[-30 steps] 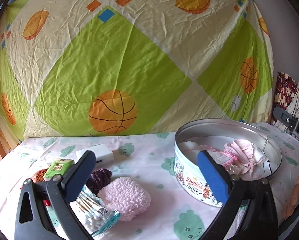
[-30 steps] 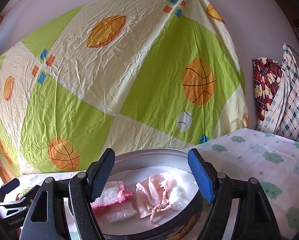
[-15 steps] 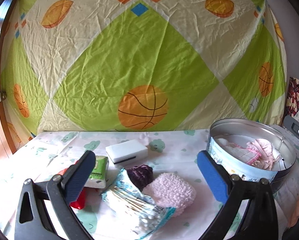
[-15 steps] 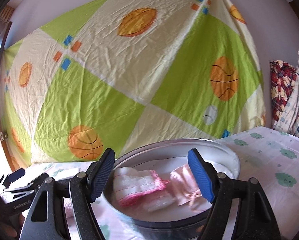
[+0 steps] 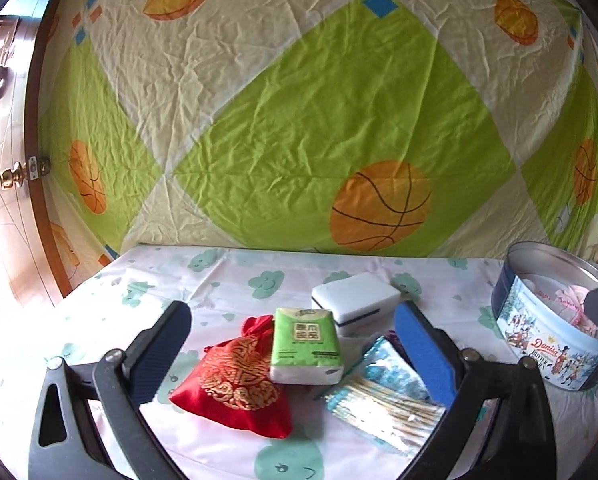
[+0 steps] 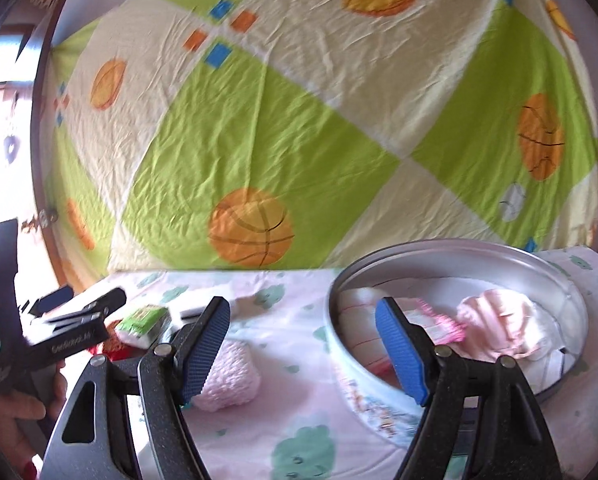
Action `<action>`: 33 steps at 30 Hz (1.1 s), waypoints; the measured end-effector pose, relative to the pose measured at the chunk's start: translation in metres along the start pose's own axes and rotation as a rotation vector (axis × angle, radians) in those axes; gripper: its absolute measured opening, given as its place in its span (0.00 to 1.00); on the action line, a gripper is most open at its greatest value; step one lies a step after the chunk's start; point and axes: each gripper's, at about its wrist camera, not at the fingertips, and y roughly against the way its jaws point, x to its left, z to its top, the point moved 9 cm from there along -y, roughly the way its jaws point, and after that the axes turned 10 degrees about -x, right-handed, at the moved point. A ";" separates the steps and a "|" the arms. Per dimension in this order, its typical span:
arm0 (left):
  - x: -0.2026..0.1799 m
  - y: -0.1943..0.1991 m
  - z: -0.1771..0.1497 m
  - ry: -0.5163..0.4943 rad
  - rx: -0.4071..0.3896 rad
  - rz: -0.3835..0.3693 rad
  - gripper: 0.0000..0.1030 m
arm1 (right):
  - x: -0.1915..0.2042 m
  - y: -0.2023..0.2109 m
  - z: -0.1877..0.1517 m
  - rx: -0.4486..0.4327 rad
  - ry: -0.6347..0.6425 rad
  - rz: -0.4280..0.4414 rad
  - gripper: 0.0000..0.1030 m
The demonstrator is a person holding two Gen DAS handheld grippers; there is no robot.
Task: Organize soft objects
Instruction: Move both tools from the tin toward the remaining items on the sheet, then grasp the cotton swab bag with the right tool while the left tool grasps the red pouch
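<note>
My left gripper (image 5: 295, 356) is open, low over a small pile on the table. Between its fingers lie a red and gold pouch (image 5: 235, 388) and a green tissue pack (image 5: 305, 346) leaning on it. A bag of cotton swabs (image 5: 383, 392) lies by the right finger. My right gripper (image 6: 303, 352) is open and empty. A fluffy pink pad (image 6: 227, 376) lies by its left finger. The round biscuit tin (image 6: 459, 246) is to its right and holds a pink-edged folded cloth (image 6: 359, 312) and a pale pink garment (image 6: 499, 324).
A white block with a dark stripe (image 5: 357, 298) sits behind the pile. The tin (image 5: 539, 340) stands at the table's right end. A hand (image 6: 19, 412) holds the left gripper (image 6: 59, 320) at far left. A patterned sheet (image 5: 299, 120) hangs behind the table.
Both grippers have swung left. The left one has gone from the tin to the pile, and the red pouch has come into view. The tin has slid right in both views. Jaws stay open.
</note>
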 end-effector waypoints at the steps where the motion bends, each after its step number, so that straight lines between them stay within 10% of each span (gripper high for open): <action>1: 0.005 -0.003 -0.001 0.007 0.010 0.004 1.00 | 0.006 -0.002 -0.002 0.010 0.012 0.012 0.75; 12: 0.070 -0.023 -0.010 0.135 0.129 0.046 1.00 | 0.106 -0.032 -0.042 0.205 0.165 0.292 0.75; 15: 0.089 -0.028 -0.013 0.152 0.161 0.074 1.00 | 0.131 -0.043 -0.061 0.294 0.237 0.354 0.60; 25: 0.117 -0.035 -0.018 0.108 0.216 0.130 1.00 | 0.160 -0.074 -0.118 0.569 0.369 0.395 0.58; 33: 0.115 -0.037 -0.027 0.070 0.257 0.110 1.00 | 0.158 -0.065 -0.114 0.579 0.275 0.440 0.43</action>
